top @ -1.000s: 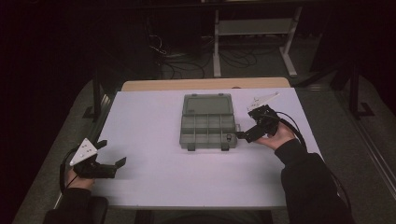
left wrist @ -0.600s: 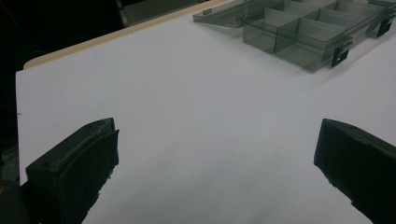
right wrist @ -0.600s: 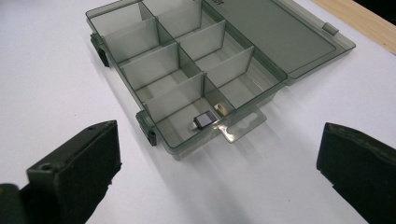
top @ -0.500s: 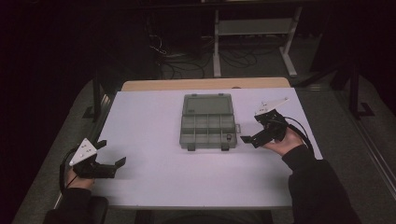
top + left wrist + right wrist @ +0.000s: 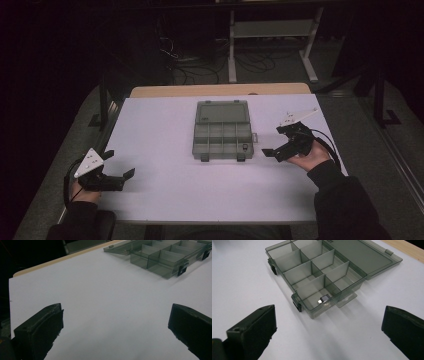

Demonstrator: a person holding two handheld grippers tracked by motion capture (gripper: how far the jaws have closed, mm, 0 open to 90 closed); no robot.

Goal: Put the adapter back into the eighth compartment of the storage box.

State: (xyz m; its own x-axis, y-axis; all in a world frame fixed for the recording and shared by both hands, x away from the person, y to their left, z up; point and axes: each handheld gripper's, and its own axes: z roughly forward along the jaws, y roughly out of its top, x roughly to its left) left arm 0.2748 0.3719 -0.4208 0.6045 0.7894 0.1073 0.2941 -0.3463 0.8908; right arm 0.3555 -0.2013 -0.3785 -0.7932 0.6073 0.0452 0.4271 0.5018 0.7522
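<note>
A smoky clear organiser box (image 5: pixel 222 130) lies open in the middle of the white table (image 5: pixel 165 130), its lid (image 5: pixel 359 255) folded flat behind the divided compartments. One small dark square part (image 5: pixel 324 299) sits in the near right corner compartment. My right gripper (image 5: pixel 277 142) hovers just right of the box, open, with nothing between its jaws. Far off at the table's near left, my left gripper (image 5: pixel 120 165) rests low, also open and empty. The left gripper view catches the box (image 5: pixel 165 257) at upper right.
A wooden strip (image 5: pixel 220 90) borders the table's far edge. Beyond it stand a white metal frame (image 5: pixel 272 35) and cables on the dark floor. Black latches (image 5: pixel 296 303) line the box's front wall.
My right gripper has drawn back from the box's right side, shifting slightly rightward and toward me. The left gripper has stayed put.
</note>
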